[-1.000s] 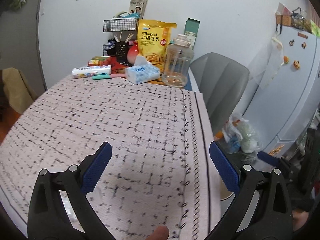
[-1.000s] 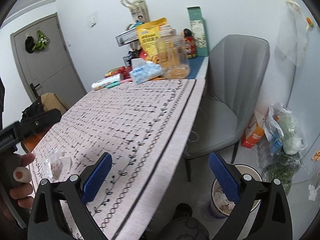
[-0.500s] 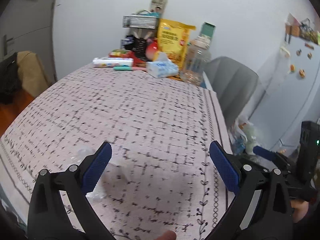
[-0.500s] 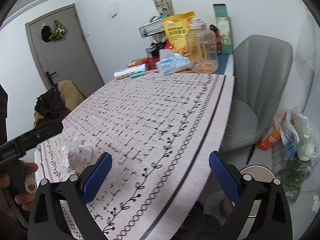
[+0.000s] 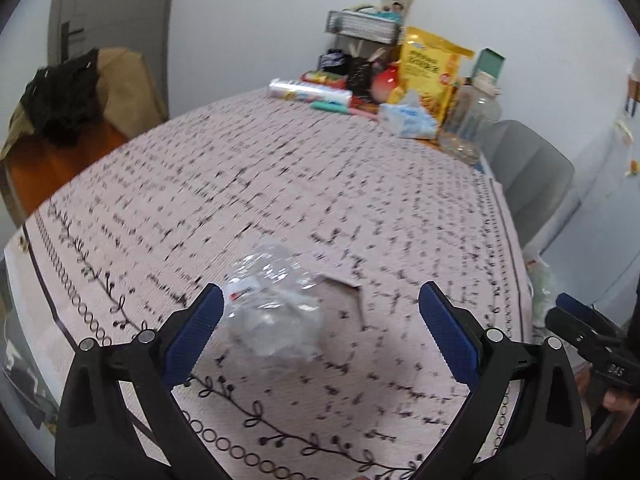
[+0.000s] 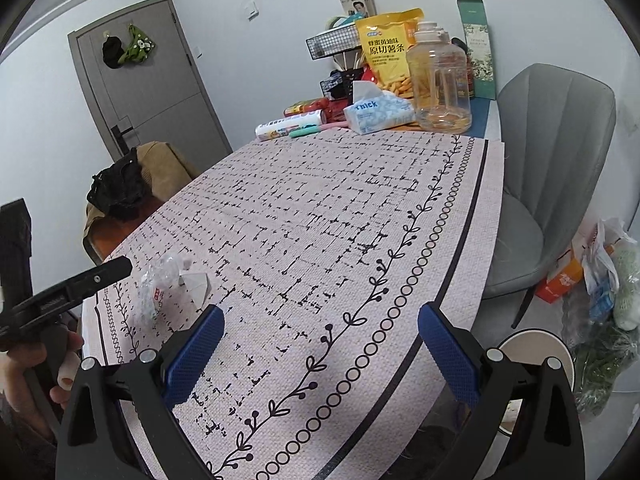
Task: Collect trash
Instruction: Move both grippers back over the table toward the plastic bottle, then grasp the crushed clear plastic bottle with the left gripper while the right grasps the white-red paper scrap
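A crumpled clear plastic wrapper (image 5: pixel 276 308) with a small red-and-white label lies on the pink patterned tablecloth (image 5: pixel 320 184), beside a scrap of pale paper (image 5: pixel 348 286). My left gripper (image 5: pixel 320 332) is open just in front of it, its left blue pad right beside the wrapper. The right wrist view shows the same wrapper (image 6: pixel 158 286) and paper (image 6: pixel 196 282) at the table's near left. My right gripper (image 6: pixel 320 350) is open over the table's near edge, holding nothing. The left gripper (image 6: pixel 96 278) reaches in from the left there.
At the table's far end stand a clear jug (image 6: pixel 440 80), a tissue pack (image 6: pixel 378 114), a yellow snack bag (image 6: pixel 390 50) and a wire rack (image 6: pixel 334 42). A grey chair (image 6: pixel 548 160) stands to the right. A round bin (image 6: pixel 532 356) and plastic bags (image 6: pixel 608 264) sit on the floor.
My left gripper has swung left and closer to the table's near end, bringing the wrapper between its fingers. The right gripper has shifted left over the table edge.
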A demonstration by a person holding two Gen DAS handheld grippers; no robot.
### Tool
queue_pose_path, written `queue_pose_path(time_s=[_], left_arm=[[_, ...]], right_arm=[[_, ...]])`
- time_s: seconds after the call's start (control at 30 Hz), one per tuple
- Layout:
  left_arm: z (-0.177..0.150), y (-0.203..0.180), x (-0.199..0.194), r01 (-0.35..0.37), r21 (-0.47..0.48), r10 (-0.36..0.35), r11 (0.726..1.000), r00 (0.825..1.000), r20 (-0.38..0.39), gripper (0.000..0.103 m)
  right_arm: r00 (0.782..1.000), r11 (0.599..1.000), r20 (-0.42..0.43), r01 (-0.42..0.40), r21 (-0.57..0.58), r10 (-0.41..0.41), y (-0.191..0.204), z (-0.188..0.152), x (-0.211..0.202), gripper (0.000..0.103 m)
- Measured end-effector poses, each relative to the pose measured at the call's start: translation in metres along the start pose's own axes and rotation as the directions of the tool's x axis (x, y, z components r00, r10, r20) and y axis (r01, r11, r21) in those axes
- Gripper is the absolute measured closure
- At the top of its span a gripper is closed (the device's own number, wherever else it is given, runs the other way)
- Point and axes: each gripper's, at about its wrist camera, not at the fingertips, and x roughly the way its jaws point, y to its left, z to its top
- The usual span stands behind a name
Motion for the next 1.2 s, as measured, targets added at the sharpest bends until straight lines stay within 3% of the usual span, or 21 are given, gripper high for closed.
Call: queue_pose_path(time_s=[0.5,0.63,0.73,0.83,1.0,1.2], left_arm=[[-0.016,0.018,0.063,-0.074,-0.007,0.072,0.997,0.984,-0.161,0.006],[-0.015,0.019,0.066,-0.097,-0.01,0.095,0.995,0.985,-0.141,0.009],[-0.011,0.024,0.065,-0.122,-0.023,0.118,0.992,0.985,-0.126,0.029],[-0.01,0.037,0.058,-0.058,-0.086,0.049,0.995,0.993,-0.107,0.029],[-0.011,0.047,0.046,-0.028,-0.104,0.02,0.994,0.997,-0.075,0.03],[-0.009,0.067,0.027,-0.053,-0.138,0.049,0.989,0.998,-0.034,0.029]], right_arm=[[0.999,1.0,-0.048,-0.001,0.01,0.002,-0.002,-0.008,0.023,0.008],[0.998,1.0,-0.062,-0.001,0.009,0.002,-0.002,-0.008,0.029,0.008],[0.997,1.0,-0.074,-0.002,-0.007,0.002,0.003,-0.006,0.036,0.008],[0.997,1.0,-0.079,-0.011,-0.026,0.009,0.011,-0.002,0.042,0.008],[0.996,0.997,-0.086,-0.044,-0.059,0.039,0.034,0.005,0.055,0.008],[0.991,0.99,-0.112,-0.092,-0.111,0.079,0.067,0.009,0.074,0.009]])
